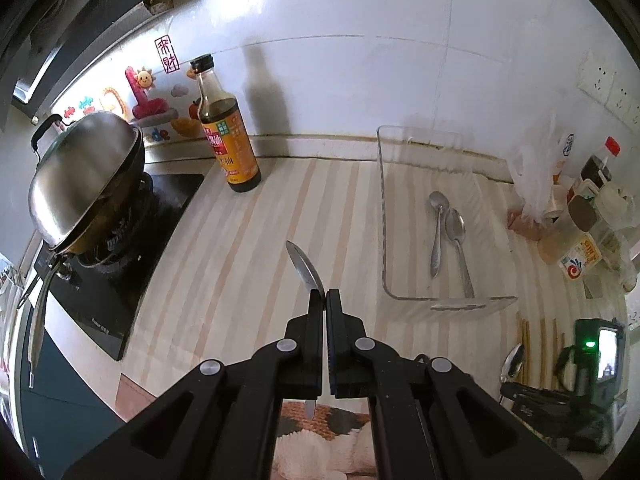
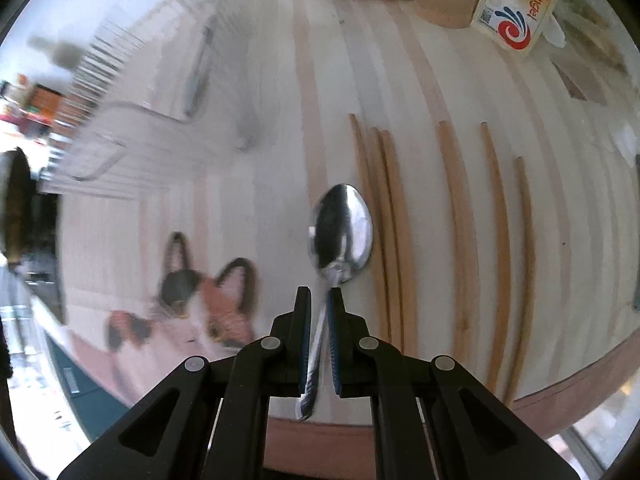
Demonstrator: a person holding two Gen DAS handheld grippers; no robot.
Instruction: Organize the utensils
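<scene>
In the left wrist view, the left gripper (image 1: pixel 324 294) is seen fully closed on the handle of a metal spoon (image 1: pixel 303 266), whose bowl sticks out past the fingertips, edge-on, above the middle of the striped countertop (image 1: pixel 224 264). A clear tray (image 1: pixel 383 216) is placed toward the back right of the countertop, near the wall, and two spoons (image 1: pixel 448 232) are laid side by side in it, handles toward the front edge. A soy sauce bottle (image 1: pixel 226 128) is stood upright at the back left, just beside the stove (image 1: pixel 120 280), on which a lidded wok (image 1: pixel 86 176) is set. Jars and bags (image 1: pixel 576 216) are crowded at the back right corner. In the right wrist view, the right gripper (image 2: pixel 319 296) is pointed down at the countertop, its jaws nearly closed on the handle of a second spoon (image 2: pixel 341 230), the bowl held facing the camera past the fingertips. Wooden chopsticks (image 2: pixel 460 220) are spread lengthwise on the countertop just right of that spoon; the tray is blurred at upper left.
</scene>
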